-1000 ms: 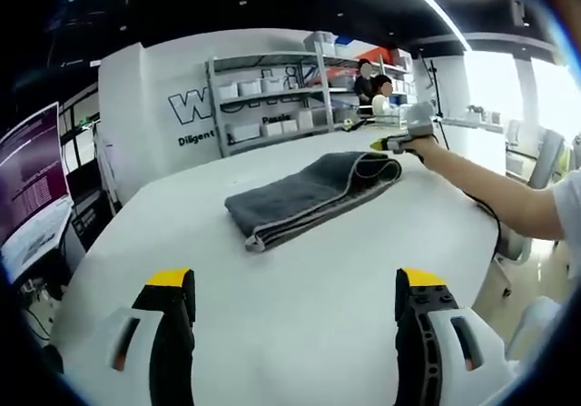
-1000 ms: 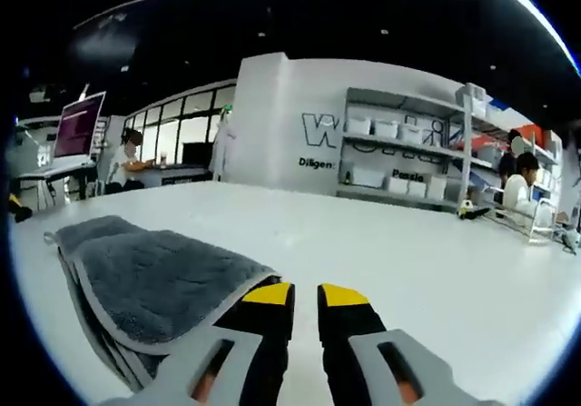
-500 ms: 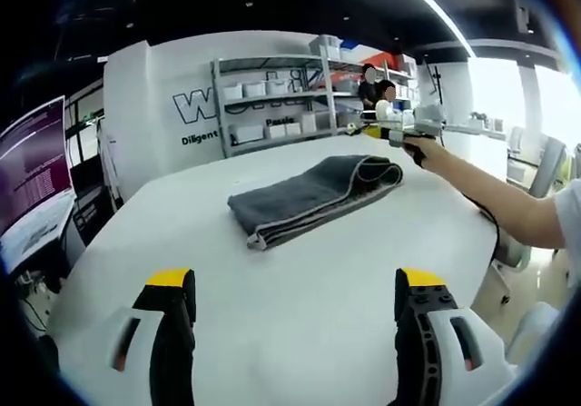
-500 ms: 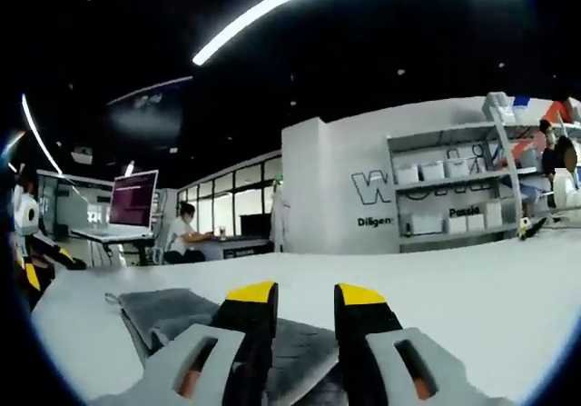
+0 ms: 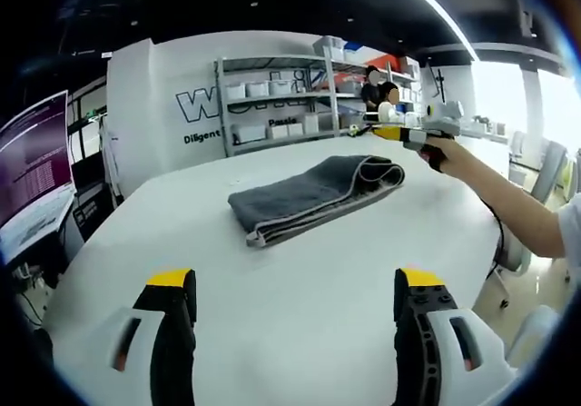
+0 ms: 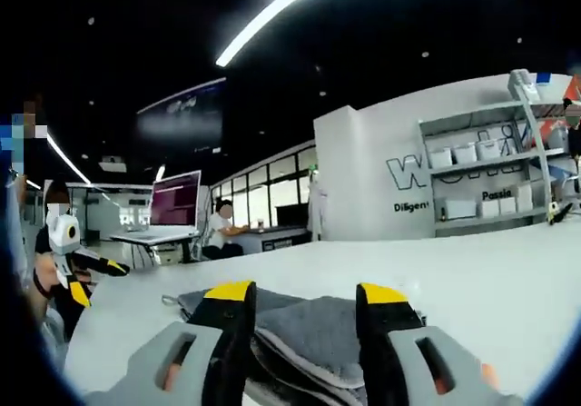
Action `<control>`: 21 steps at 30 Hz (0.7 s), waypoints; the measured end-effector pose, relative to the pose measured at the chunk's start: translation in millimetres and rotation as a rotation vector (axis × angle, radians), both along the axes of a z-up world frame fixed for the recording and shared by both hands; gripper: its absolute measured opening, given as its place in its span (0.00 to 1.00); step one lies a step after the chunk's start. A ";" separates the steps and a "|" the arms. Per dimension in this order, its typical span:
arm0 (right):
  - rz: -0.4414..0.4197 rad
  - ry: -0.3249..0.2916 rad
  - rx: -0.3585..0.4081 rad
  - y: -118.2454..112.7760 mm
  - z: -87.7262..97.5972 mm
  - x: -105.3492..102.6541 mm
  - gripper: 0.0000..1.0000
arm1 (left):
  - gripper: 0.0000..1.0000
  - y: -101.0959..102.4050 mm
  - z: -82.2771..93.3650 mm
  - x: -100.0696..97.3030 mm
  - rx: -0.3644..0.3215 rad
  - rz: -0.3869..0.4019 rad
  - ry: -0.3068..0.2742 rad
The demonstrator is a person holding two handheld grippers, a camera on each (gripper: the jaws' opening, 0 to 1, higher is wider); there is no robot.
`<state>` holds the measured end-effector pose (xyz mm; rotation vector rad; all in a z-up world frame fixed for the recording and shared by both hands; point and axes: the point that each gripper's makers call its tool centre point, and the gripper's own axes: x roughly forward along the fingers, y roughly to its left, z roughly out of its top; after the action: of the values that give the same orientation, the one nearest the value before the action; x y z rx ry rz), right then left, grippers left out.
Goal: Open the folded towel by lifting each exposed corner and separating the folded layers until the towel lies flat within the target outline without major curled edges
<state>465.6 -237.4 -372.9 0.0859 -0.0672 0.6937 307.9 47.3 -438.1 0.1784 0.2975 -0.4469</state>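
A folded grey towel (image 5: 313, 193) with a pale edging lies in a long bundle in the middle of the white table (image 5: 272, 315). My left gripper (image 5: 294, 283) hovers open near the table's front, well short of the towel, with nothing between its jaws. The right gripper (image 5: 408, 134), held by a hand, hangs just above the towel's rolled right end. In the right gripper view that gripper (image 6: 305, 293) is open, and the towel (image 6: 313, 320) lies right below and beyond its jaws. The left gripper (image 6: 77, 270) appears at that view's left edge.
A lit monitor (image 5: 32, 179) stands off the table's left side. Shelves with white boxes (image 5: 290, 97) line the back wall, with people near them. A seated person (image 6: 218, 233) works at a far desk. The table's rounded edge (image 5: 486, 233) runs close to the arm.
The right gripper's jaws have spread from almost shut to open, and it has lifted slightly over the towel's end. The left gripper has barely moved.
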 end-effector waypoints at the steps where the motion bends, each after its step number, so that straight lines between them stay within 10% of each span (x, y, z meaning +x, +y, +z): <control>1: -0.011 -0.001 -0.003 0.2 0.6 -9.6 0.53 | 0.89 -2.0 0.1 0.0 -0.005 -0.007 -0.001; 21: -0.166 0.139 -0.172 0.6 -77.5 -106.2 0.99 | 0.90 -2.2 6.1 11.3 -0.131 -0.151 0.036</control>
<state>359.5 -236.8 -450.4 -0.0363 0.1176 0.5239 319.2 45.0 -432.0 0.0649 0.2903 -0.6174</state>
